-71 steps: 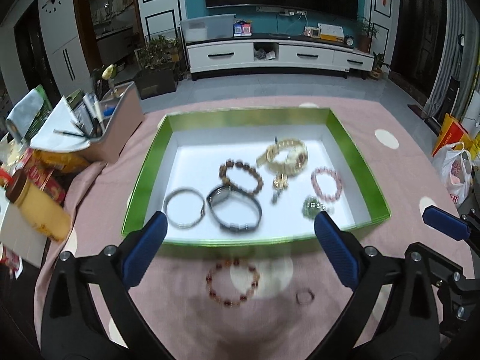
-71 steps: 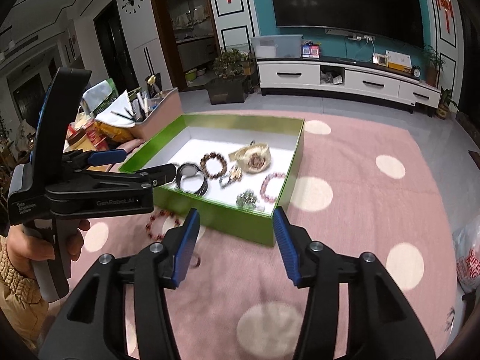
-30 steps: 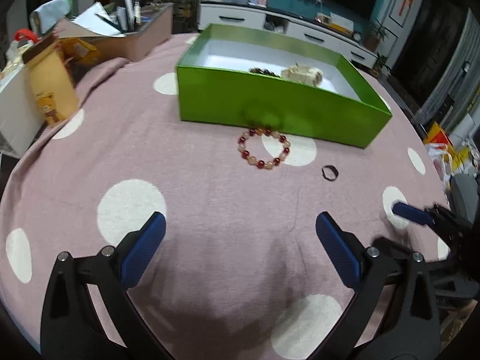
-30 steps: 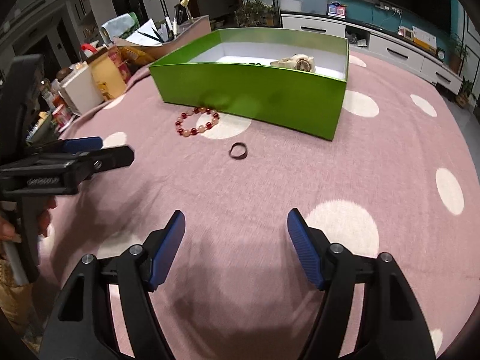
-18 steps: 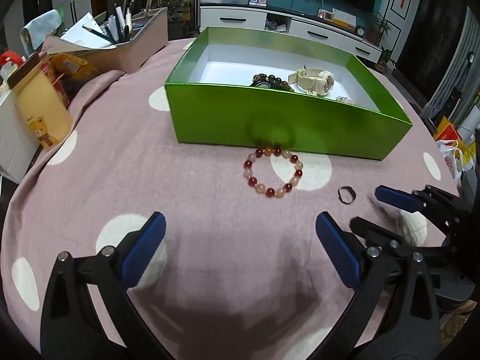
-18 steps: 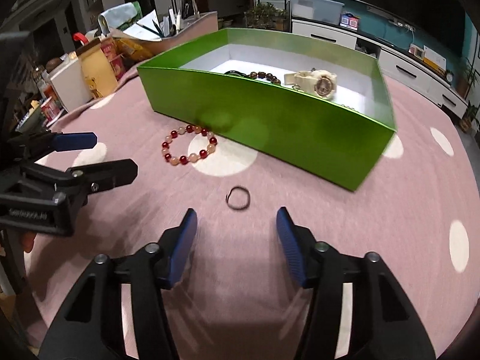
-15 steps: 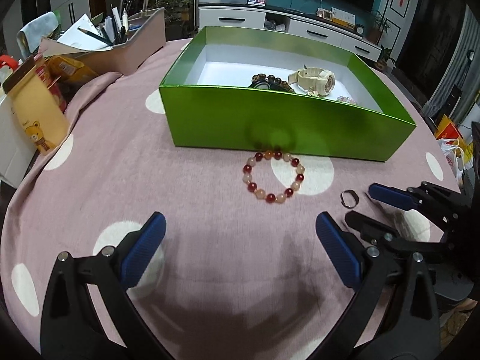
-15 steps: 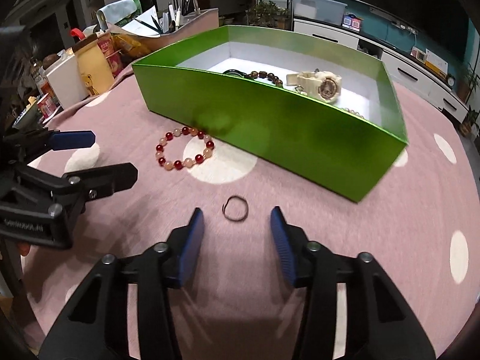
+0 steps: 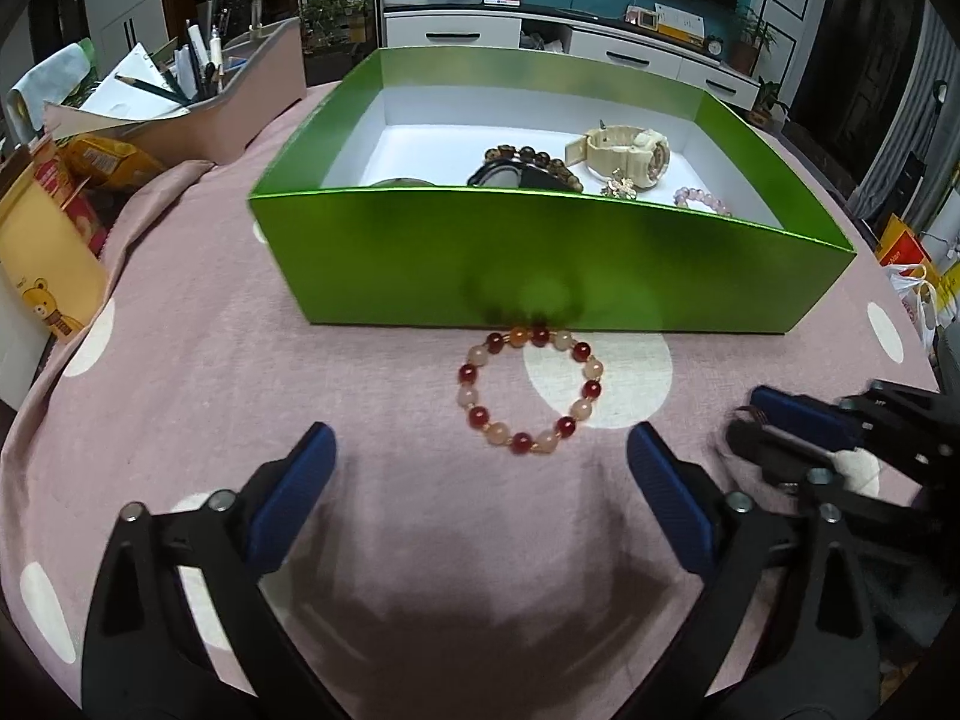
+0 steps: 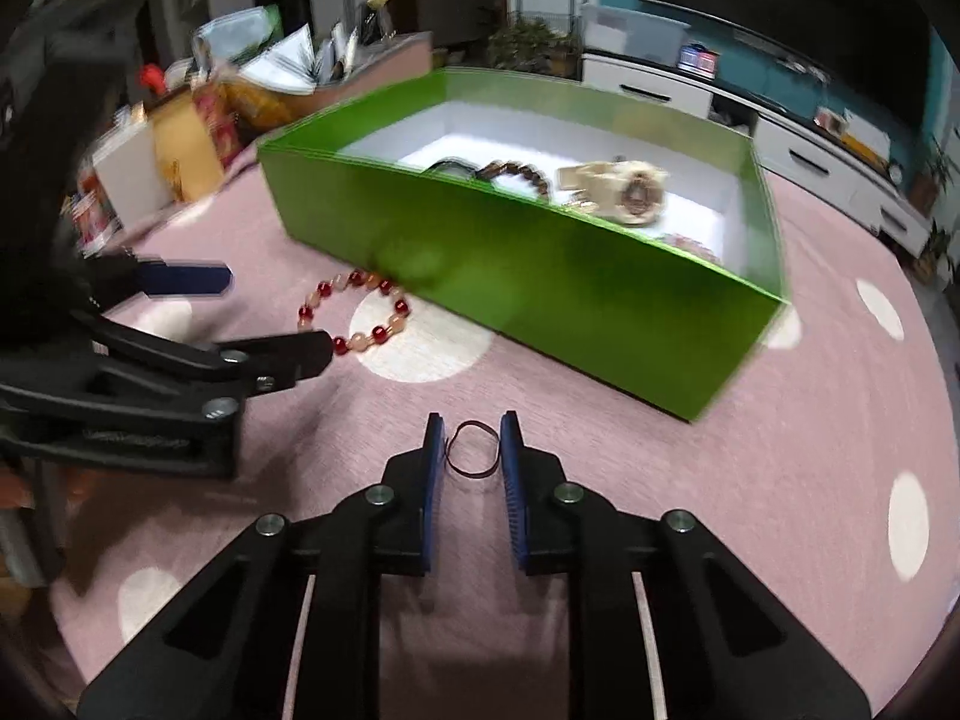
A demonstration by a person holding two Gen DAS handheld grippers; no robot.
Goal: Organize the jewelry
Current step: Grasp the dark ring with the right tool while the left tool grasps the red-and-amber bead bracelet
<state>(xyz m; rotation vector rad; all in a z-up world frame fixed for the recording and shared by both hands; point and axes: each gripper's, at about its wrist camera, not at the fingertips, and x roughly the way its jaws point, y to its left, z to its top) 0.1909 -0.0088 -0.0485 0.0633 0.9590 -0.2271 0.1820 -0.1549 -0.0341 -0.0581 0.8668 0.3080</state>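
Observation:
A green box [image 9: 540, 264] with a white floor holds a cream watch [image 9: 630, 150], a brown bead bracelet [image 9: 528, 156] and other jewelry. A red and peach bead bracelet [image 9: 528, 396] lies on the pink cloth against the box's front wall, just beyond my wide-open left gripper [image 9: 480, 468]. In the right wrist view a small dark ring [image 10: 474, 450] lies on the cloth between the narrowed fingers of my right gripper [image 10: 473, 438], which has not closed on it. The box [image 10: 540, 276] and the bracelet [image 10: 360, 318] show there too.
The table has a pink cloth with white dots [image 9: 240, 360]. A pink organiser with pens and papers [image 9: 198, 102] and snack packs [image 9: 54, 240] stand at the left. The left gripper [image 10: 180, 360] reaches in from the left of the right wrist view.
Both grippers moved down and forward toward the cloth. The right gripper's fingers narrowed around the ring. The left gripper came closer to the bead bracelet and stayed open.

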